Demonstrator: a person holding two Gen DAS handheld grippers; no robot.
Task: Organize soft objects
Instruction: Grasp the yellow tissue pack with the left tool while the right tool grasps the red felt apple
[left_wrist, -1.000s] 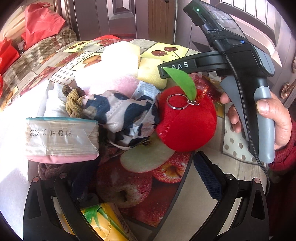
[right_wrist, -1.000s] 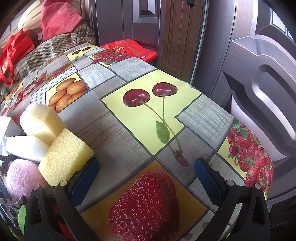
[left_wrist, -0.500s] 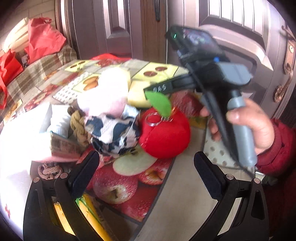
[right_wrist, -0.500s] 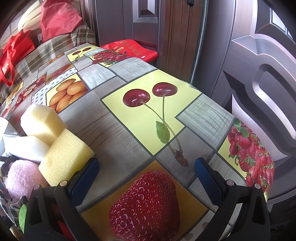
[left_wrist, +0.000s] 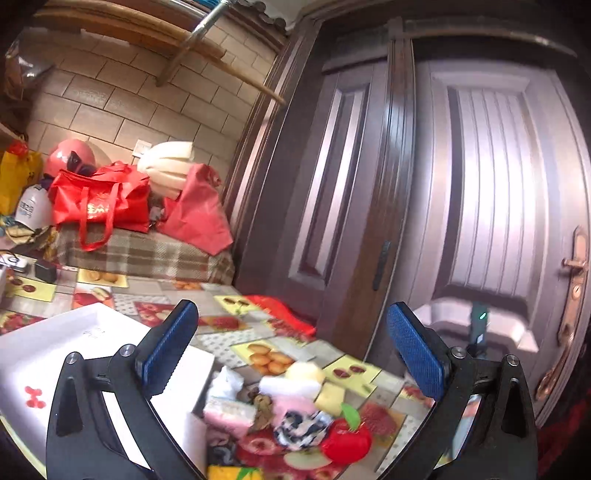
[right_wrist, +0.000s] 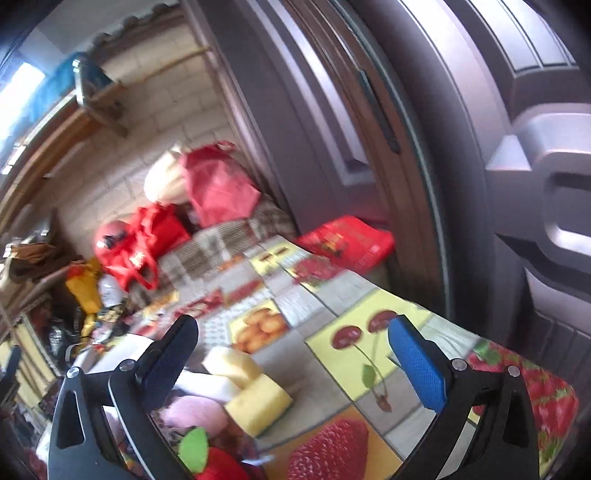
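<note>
A heap of soft things lies on the fruit-print tablecloth (left_wrist: 258, 350): a red plush apple (left_wrist: 345, 445) with a green leaf, a black-and-white patterned cloth (left_wrist: 301, 428), a pink fluffy piece (left_wrist: 291, 404), yellow sponges (left_wrist: 330, 397) and a tissue pack (left_wrist: 227, 413). My left gripper (left_wrist: 291, 352) hangs open high above and behind the heap, holding nothing. My right gripper (right_wrist: 293, 363) is open and empty too, raised over the yellow sponges (right_wrist: 258, 404), the pink piece (right_wrist: 194, 413) and the apple (right_wrist: 218, 470).
A white box (left_wrist: 74, 354) stands left of the heap. Dark metal doors (left_wrist: 480, 221) rise close behind the table. A plaid-covered surface (left_wrist: 147, 254) carries red bags (left_wrist: 99, 206) and helmets. A red bag (right_wrist: 347, 240) lies at the table's far edge.
Both grippers have lifted and tilted upward, away from the table. The heap now looks small and low in the left wrist view. Neither picked anything up.
</note>
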